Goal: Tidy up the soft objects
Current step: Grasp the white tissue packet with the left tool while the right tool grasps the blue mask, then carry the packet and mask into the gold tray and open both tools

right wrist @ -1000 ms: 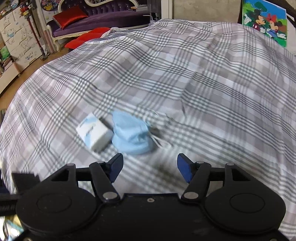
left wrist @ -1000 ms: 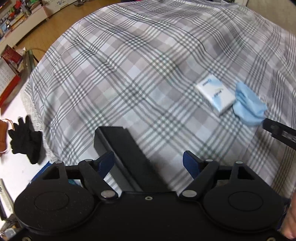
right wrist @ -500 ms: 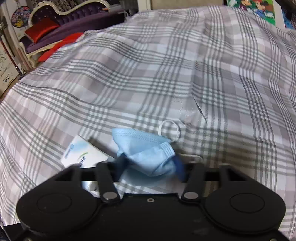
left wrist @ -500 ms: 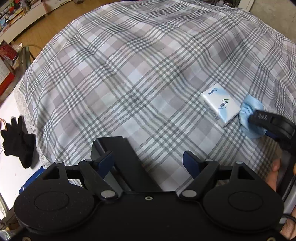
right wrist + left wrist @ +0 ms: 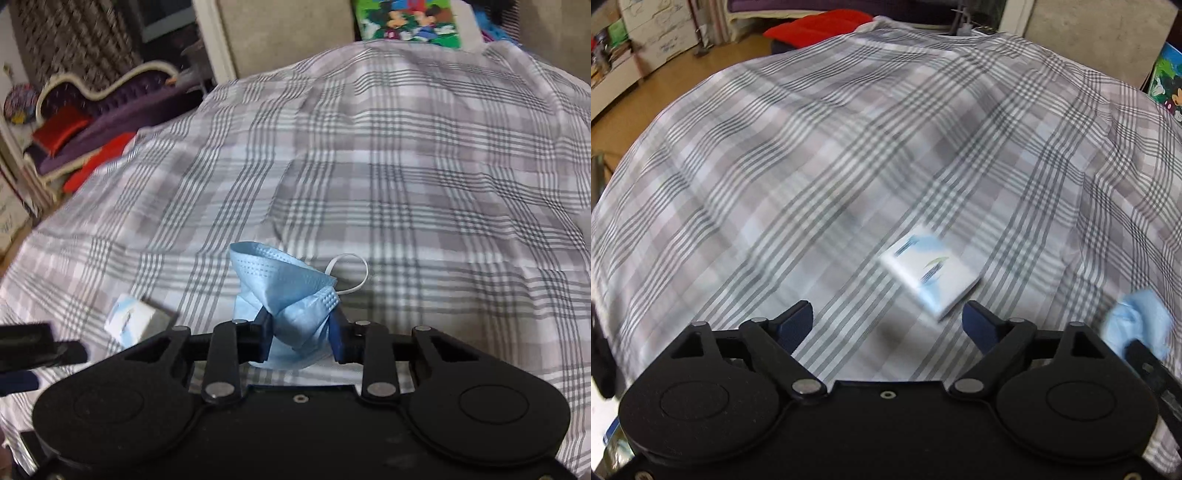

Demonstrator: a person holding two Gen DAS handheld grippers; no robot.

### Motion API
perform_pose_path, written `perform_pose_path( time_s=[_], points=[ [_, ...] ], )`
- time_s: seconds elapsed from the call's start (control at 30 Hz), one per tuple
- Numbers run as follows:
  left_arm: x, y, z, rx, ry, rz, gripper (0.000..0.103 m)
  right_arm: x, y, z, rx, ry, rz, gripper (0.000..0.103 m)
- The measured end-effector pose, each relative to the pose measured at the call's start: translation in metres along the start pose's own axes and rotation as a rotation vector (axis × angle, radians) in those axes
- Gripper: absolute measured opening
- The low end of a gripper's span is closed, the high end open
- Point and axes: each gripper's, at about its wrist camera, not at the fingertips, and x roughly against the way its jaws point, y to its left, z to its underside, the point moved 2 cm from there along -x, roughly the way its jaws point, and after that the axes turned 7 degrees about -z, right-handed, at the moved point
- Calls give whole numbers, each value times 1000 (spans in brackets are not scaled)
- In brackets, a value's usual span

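In my right claw [image 5: 300,334] the two fingers are clamped on a crumpled blue face mask [image 5: 284,295], and the mask is lifted a little over the plaid bedspread [image 5: 406,184]. One white ear loop [image 5: 351,273] sticks out on the right side of the mask. Just left of this claw I see a small white tissue pack [image 5: 129,319] lying on the bedspread.

My left claw [image 5: 886,325] is wide apart and holds nothing. It hangs low over the bedspread [image 5: 812,166], and the tissue pack [image 5: 931,273] lies just in front of it, closer to the right finger; this view is blurred. At the right edge the mask [image 5: 1137,326] shows in the other claw.

Farther away there is a purple sofa [image 5: 110,107] with red cushions [image 5: 61,127], and a cartoon picture [image 5: 406,18] behind the bed.
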Motion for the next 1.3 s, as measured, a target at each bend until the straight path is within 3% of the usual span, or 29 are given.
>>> perform_pose_path(
  time_s=[0.2, 0.43, 0.67, 0.93, 1.1, 1.3],
  points=[
    [-32, -33, -9, -67, -12, -44, 88, -1, -20, -5, -22, -112, 63, 30],
    [-67, -48, -10, -100, 16, -40, 91, -25, -35, -8, -64, -43, 32, 30],
    [-75, -44, -14, -44, 53, 46, 61, -30, -39, -7, -77, -29, 27, 30],
    [-3, -17, -4, -25, 2, 44, 61, -27, -46, -12, -77, -66, 34, 30],
    [61, 10, 28, -12, 11, 58, 61, -4, -48, -16, -53, -94, 5, 30],
    [115, 55, 79, 17, 62, 66, 61, 53, -47, 0, -10, -73, -89, 30]
  ],
)
